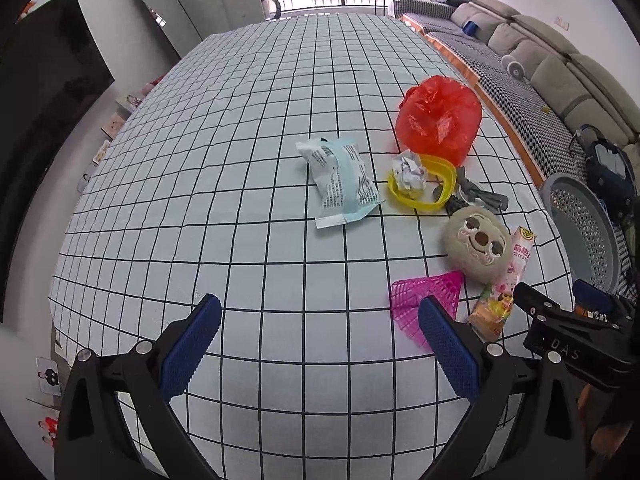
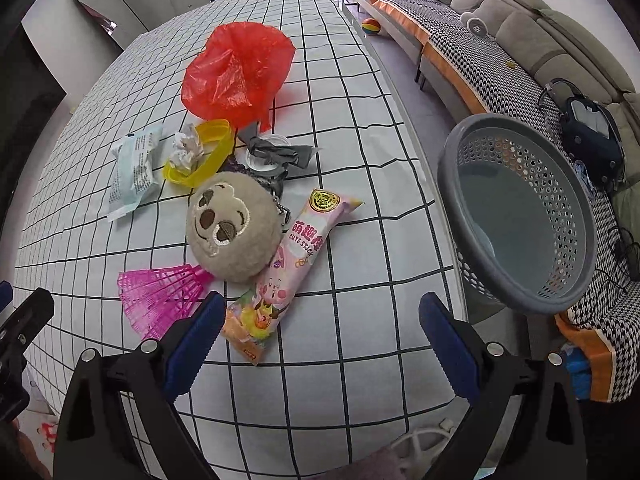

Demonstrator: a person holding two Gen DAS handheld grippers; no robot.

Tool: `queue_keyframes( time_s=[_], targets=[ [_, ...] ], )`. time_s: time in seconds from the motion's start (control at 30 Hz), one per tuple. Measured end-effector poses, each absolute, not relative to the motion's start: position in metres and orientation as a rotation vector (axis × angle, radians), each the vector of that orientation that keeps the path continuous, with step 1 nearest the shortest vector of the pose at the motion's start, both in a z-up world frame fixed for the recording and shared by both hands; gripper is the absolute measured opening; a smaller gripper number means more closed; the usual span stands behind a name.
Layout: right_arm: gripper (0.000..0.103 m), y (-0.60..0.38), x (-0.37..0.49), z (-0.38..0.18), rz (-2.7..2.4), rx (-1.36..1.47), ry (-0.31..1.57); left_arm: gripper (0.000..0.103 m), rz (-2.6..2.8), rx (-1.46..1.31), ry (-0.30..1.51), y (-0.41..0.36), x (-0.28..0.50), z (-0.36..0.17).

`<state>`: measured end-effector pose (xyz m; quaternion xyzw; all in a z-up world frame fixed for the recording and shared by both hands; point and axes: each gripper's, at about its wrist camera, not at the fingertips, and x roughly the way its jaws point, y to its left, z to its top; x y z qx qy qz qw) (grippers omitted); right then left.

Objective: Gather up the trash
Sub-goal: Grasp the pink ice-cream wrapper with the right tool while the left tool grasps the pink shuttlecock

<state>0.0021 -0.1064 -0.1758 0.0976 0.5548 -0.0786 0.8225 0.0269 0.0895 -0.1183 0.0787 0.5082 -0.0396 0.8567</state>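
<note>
Trash lies on a checked tablecloth: a red plastic bag, a pale blue wrapper, crumpled paper inside a yellow plastic ring, a grey crumpled scrap, a pink snack wrapper and a pink mesh piece. A beige plush head rests among them. My right gripper is open just short of the snack wrapper's near end, holding nothing. My left gripper is open over bare cloth, with the pink mesh piece by its right finger.
A grey perforated basket stands off the table's right edge, with nothing visible inside. Beyond it runs a sofa with a houndstooth cover and a dark bag. The table's left half is bare cloth. A dark screen is at the left.
</note>
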Motion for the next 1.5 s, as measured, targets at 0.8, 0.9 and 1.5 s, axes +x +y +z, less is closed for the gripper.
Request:
queue_keyframes(
  time_s=[0.8, 0.9, 1.5],
  targets=[
    [0.030, -0.082, 0.024, -0.204, -0.101, 0.183, 1.233, 0.097, -0.165, 0.147, 1.079, 0.086, 0.028, -0.133],
    [0.022, -0.082, 0.018, -0.199, -0.080, 0.190, 1.219, 0.097, -0.175, 0.146, 1.081, 0.083, 0.028, -0.134],
    [0.013, -0.123, -0.023, -0.168, -0.088, 0.280, 1.185, 0.097, -0.291, 0.177, 1.099, 0.044, 0.032, -0.140]
  ],
)
